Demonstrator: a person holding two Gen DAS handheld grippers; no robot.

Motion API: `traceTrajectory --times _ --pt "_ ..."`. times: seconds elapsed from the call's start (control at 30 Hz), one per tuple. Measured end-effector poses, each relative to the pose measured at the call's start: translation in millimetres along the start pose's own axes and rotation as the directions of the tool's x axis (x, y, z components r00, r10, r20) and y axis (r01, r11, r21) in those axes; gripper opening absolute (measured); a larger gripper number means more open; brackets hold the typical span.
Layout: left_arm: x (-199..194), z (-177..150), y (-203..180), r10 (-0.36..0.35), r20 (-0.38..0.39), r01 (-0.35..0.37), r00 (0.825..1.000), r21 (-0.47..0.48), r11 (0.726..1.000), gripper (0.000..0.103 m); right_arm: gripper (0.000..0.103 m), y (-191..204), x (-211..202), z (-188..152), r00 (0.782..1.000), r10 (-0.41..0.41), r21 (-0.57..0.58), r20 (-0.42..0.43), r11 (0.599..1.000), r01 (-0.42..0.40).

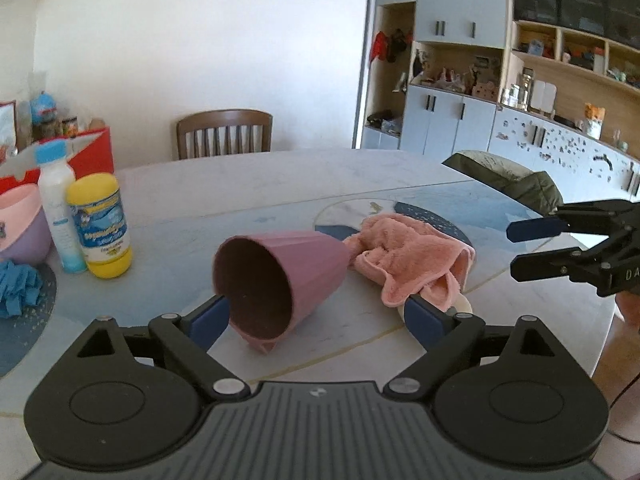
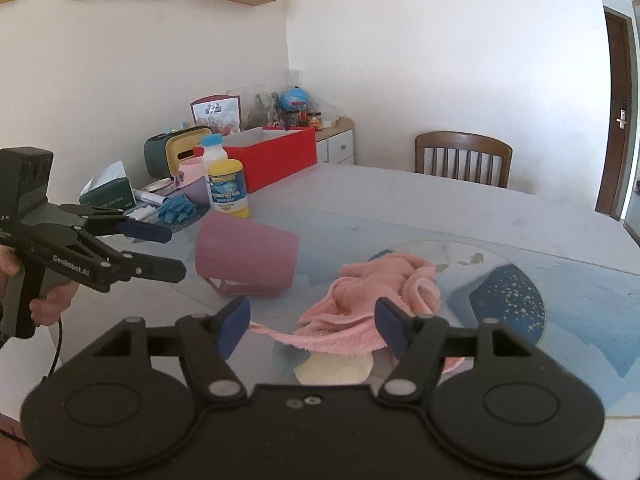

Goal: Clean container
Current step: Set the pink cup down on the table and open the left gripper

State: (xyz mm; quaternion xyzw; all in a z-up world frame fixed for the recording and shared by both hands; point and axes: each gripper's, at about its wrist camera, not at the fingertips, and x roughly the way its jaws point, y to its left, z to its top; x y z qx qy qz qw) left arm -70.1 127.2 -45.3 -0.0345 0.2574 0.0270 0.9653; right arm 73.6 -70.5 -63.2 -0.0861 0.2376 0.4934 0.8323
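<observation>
I am holding my left gripper [image 1: 316, 318] low over the table [image 1: 280, 184] with its jaws spread wide, and nothing is sitting between the blue pads. The pink container [image 1: 276, 280] is lying on its side just ahead of it, its open mouth facing my left camera and its handle resting against the tabletop; the rim is showing just beside my left pad, though I cannot tell whether they are touching. Right behind the container, a crumpled pink towel [image 1: 412, 264] is lying on the table, touching the container's base end. My right gripper [image 2: 314, 326] is hovering over that towel, its jaws also standing wide apart and gripping nothing. Off to the left side of the table, a yellow bottle [image 1: 102, 226] and a white bottle with a blue cap [image 1: 56, 204] are standing upright together.
</observation>
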Motion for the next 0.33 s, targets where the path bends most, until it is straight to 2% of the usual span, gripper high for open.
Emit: traceTrajectory --times 0.07,0.33 --pt "-0.4 0.2 -5.6 0.016 0.003 -0.016 1.0 0.016 1.0 0.095 0.069 2.0 -1.4 -1.3 1.0 -0.008 0.004 0.001 1.0 0.008" --pt "1.9 3.4 -11.1 -0.002 0.001 0.002 1.0 0.016 1.0 0.095 0.069 -1.9 -5.4 -5.0 1.0 -0.026 0.047 0.014 0.999 0.026"
